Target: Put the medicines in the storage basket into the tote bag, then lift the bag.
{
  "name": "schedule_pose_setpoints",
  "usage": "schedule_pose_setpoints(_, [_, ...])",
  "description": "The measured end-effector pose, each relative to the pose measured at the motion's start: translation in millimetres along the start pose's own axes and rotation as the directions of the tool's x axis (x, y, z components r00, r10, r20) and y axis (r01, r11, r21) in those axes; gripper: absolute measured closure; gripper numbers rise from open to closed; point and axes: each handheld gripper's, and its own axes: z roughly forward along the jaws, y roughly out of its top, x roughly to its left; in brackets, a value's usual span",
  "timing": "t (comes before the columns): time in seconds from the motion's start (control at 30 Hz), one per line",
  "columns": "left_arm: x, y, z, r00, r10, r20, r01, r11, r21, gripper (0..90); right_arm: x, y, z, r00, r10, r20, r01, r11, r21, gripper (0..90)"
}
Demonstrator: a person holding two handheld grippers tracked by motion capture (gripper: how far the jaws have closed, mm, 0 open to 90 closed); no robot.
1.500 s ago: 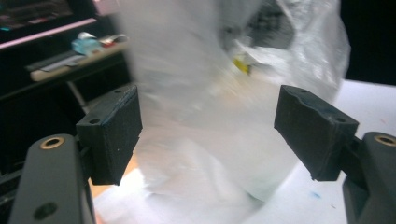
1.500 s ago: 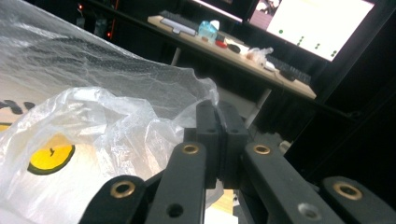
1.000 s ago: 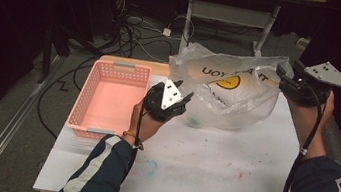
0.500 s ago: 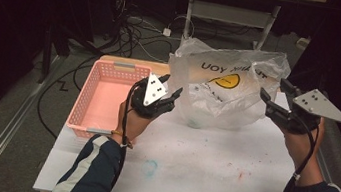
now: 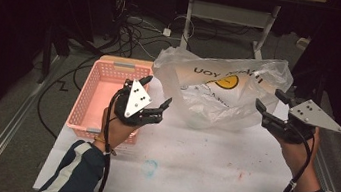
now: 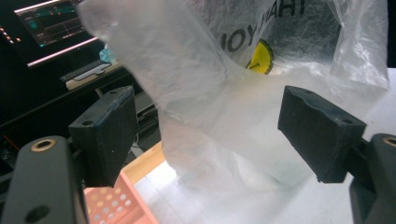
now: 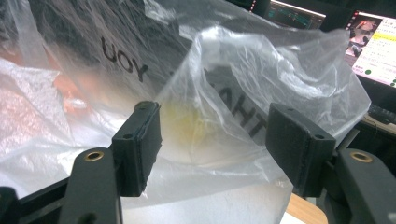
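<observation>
A clear plastic bag (image 5: 219, 95) with black lettering and a yellow smiley print stands puffed up on the white table top (image 5: 199, 165). My left gripper (image 5: 156, 90) hovers just left of it, over the table's left part; its jaws have just been opening and hold nothing. In the left gripper view the bag (image 6: 210, 70) lies ahead of the wide-apart pads (image 6: 109, 130). My right gripper (image 5: 269, 99) sits at the bag's right side; its jaws have also just been opening. The bag's film (image 7: 210, 93) bulges just beyond the right gripper's pads (image 7: 140, 144), untouched by them.
A pink slotted basket (image 5: 100, 94) stands at the table's left edge, close under my left hand. Cables run over the dark floor behind it. A metal frame (image 5: 230, 13) stands beyond the table's far edge. Monitors (image 7: 373, 42) glow in the background.
My left gripper has drawn left, away from the bag, with its jaws spreading. My right gripper has come down from the bag's upper right corner to its right side.
</observation>
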Motion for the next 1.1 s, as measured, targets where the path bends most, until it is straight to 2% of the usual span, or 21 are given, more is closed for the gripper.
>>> schedule_pose_setpoints(0.07, [2.5, -4.3, -10.4, 0.9999, -0.005, 0.011, 0.005, 1.0, 0.009, 18.2, -0.3, -2.3, -3.1, 0.9999, 0.003, -0.012, -0.003, 0.9999, 0.01, 35.6])
schedule_pose_setpoints(0.13, [3.8, -9.7, -21.0, 1.0, -0.006, 0.004, 0.006, 0.9999, 0.013, 15.0, -0.3, -3.9, -7.4, 0.9999, -0.007, -0.009, 0.008, 0.9998, 0.019, 34.7])
schedule_pose_setpoints(0.3, [3.2, -19.9, -36.6, 0.9997, 0.02, 0.013, -0.02, 0.999, 0.04, 15.0, -1.9, -7.4, -18.5, 0.9998, -0.02, -0.009, 0.02, 0.9997, 0.012, 32.4])
schedule_pose_setpoints(0.5, [2.3, -32.9, -45.7, 0.9985, 0.053, 0.014, -0.054, 0.9961, 0.07, 14.9, -1.9, -18.6, -29.5, 0.9997, -0.019, -0.012, 0.019, 0.9996, 0.022, 28.0])
schedule_pose_setpoints(0.67, [0.5, -48.8, -52.0, 0.9979, 0.065, -0.006, -0.064, 0.9934, 0.095, 14.9, 0.5, -33.4, -37.5, 0.9996, -0.007, -0.029, 0.008, 0.9988, 0.048, 20.3])
schedule_pose_setpoints(0.73, [-1.5, -56.1, -53.3, 0.9977, 0.067, -0.001, -0.066, 0.991, 0.116, 14.9, 2.1, -40.5, -40.7, 0.9994, 0.004, -0.036, -0.002, 0.9986, 0.052, 18.7])
schedule_pose_setpoints(0.83, [-5.6, -66.2, -55.2, 0.9974, 0.072, 0.01, -0.073, 0.9867, 0.145, 14.9, 6.7, -53.0, -45.9, 0.9992, 0.008, -0.04, -0.006, 0.9987, 0.051, 18.5])
schedule_pose_setpoints(0.93, [-9.7, -75.4, -57.1, 0.9981, 0.061, 0.011, -0.062, 0.9857, 0.157, 14.9, 12.4, -66.5, -48.6, 0.9986, 0.002, -0.053, 0.002, 0.9978, 0.066, 18.1])
schedule_pose_setpoints(1.0, [-13.2, -82.0, -56.8, 0.9988, 0.044, 0.021, -0.047, 0.9846, 0.168, 14.9, 16.0, -76.0, -50.3, 0.9971, 0.025, -0.072, -0.02, 0.9974, 0.069, 18.2])
schedule_pose_setpoints(1.1, [-23.8, -93.7, -57.4, 0.9978, 0.064, 0.015, -0.066, 0.9814, 0.18, 14.9, 22.2, -89.6, -52.8, 0.9962, 0.028, -0.082, -0.021, 0.9965, 0.08, 17.8])
